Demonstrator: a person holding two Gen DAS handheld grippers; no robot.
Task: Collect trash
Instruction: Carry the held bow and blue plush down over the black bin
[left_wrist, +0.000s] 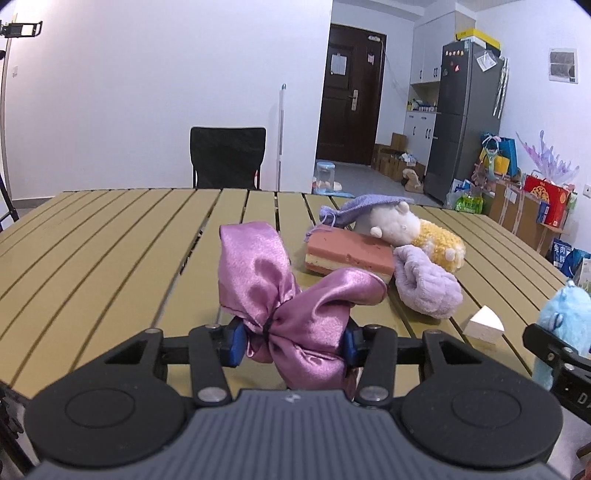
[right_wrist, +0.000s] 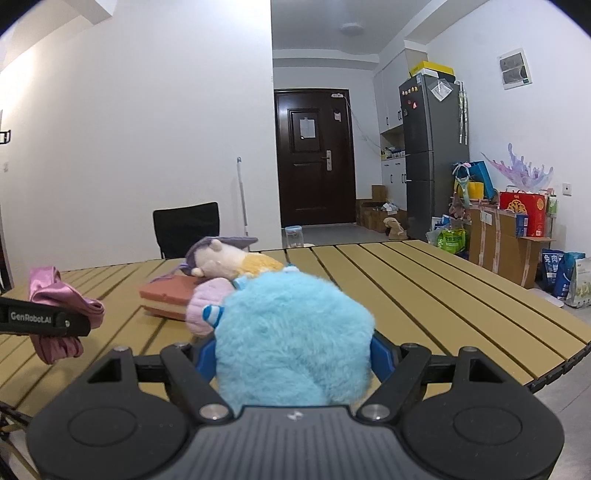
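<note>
Above the slatted surface (left_wrist: 110, 236), the left tongs (left_wrist: 293, 341) are clamped on a pink satin scrunchie (left_wrist: 284, 295), pinched near its black-threaded waist so both glossy lobes hang free, apparently clear of the slats. Right tongs (right_wrist: 293, 356) grip a fluffy light-blue plush toy (right_wrist: 291, 332) across its body. Remaining items — foam block (left_wrist: 347, 254), white wedge (left_wrist: 484, 325) — lie beyond.
</note>
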